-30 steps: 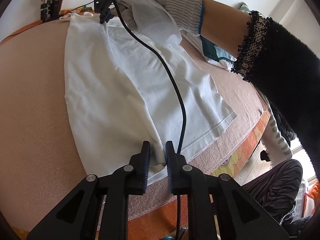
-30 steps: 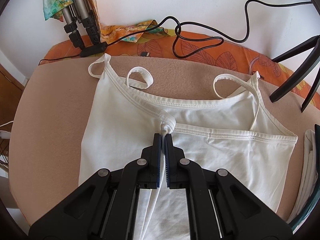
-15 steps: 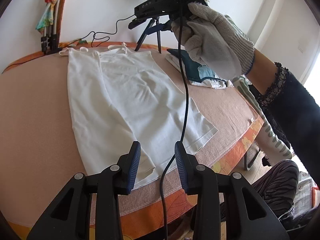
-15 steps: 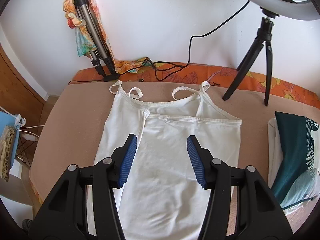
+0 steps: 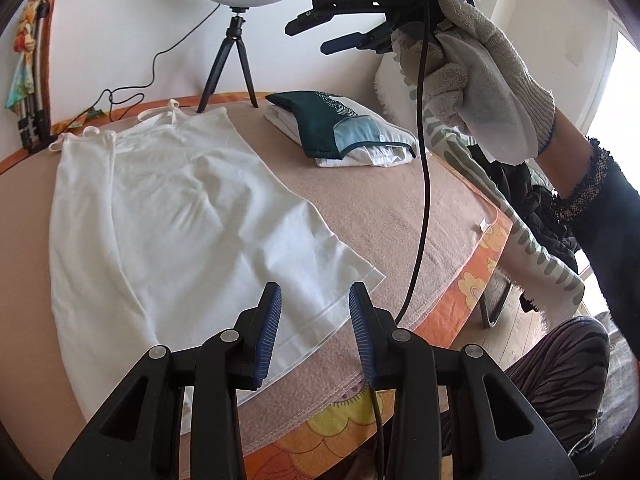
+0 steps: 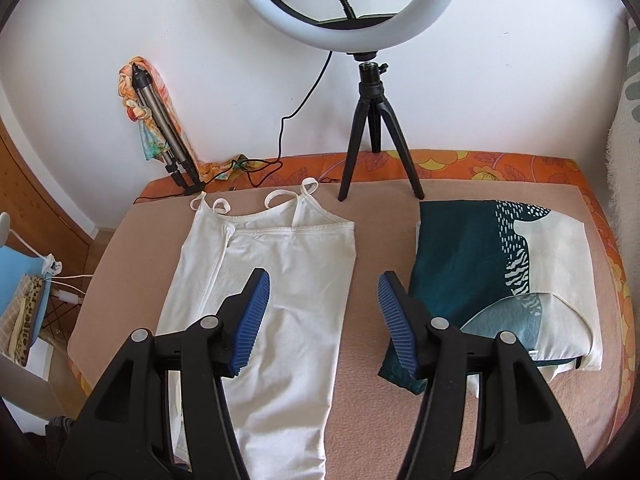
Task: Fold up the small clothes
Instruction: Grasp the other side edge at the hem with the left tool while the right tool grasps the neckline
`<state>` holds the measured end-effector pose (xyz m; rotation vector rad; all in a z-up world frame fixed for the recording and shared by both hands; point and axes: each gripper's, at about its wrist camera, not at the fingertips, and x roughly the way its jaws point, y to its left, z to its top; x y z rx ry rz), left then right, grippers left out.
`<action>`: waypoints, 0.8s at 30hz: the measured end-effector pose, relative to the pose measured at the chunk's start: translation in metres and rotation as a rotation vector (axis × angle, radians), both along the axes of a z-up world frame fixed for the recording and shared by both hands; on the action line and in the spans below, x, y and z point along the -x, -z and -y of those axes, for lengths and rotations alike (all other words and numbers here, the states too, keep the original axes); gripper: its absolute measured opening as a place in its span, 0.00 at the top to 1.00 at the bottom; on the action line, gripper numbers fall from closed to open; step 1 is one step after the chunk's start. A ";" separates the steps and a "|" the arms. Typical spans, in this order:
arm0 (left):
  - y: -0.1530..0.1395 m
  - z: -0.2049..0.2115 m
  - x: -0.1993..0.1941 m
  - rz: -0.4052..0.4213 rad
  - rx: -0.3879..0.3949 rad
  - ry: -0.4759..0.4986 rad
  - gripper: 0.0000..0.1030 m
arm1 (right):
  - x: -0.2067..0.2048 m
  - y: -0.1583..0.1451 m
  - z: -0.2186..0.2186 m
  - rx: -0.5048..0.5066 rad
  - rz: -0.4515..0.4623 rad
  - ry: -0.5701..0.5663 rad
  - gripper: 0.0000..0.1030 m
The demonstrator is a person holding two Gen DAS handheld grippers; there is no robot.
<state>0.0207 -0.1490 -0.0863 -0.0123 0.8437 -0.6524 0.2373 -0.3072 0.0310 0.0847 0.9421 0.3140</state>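
Observation:
A white strappy top [image 5: 172, 216] lies flat on the pink-covered table, its left side folded inward lengthwise; it also shows in the right wrist view [image 6: 276, 288]. My left gripper [image 5: 314, 312] is open and empty above the top's hem near the front edge. My right gripper [image 6: 322, 308] is open and empty, raised high above the table over the top's right edge. It shows in the left wrist view [image 5: 320, 32], held in a gloved hand [image 5: 484, 92].
A folded teal-and-white garment stack [image 6: 500, 276] lies to the right of the top [image 5: 348, 132]. A ring light on a tripod [image 6: 372, 132] stands at the table's back. A black cable [image 5: 420, 184] hangs from the right gripper. A folded tripod [image 6: 168, 140] leans at the back left.
Both grippers let go of the white top, opened wide and lifted away. The top now lies flat with its side folded in.

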 end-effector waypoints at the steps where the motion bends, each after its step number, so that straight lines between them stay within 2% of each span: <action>1: 0.002 0.009 0.000 -0.003 -0.010 0.015 0.67 | 0.001 0.001 0.006 -0.003 0.001 0.008 0.42; 5: 0.009 0.042 -0.001 0.025 -0.079 0.071 0.66 | 0.003 0.007 0.032 -0.029 -0.005 0.031 0.42; 7: 0.013 0.053 -0.003 0.020 -0.086 0.087 0.62 | 0.001 0.009 0.043 -0.029 -0.010 0.036 0.42; 14: 0.034 0.091 -0.015 -0.004 -0.159 0.132 0.62 | -0.010 0.007 0.076 -0.031 -0.008 0.062 0.42; 19: 0.043 0.106 -0.015 0.015 -0.213 0.147 0.62 | -0.025 0.021 0.074 -0.055 -0.032 0.044 0.42; 24: 0.044 0.104 -0.019 0.031 -0.224 0.119 0.63 | -0.043 0.043 0.057 -0.076 -0.063 0.007 0.42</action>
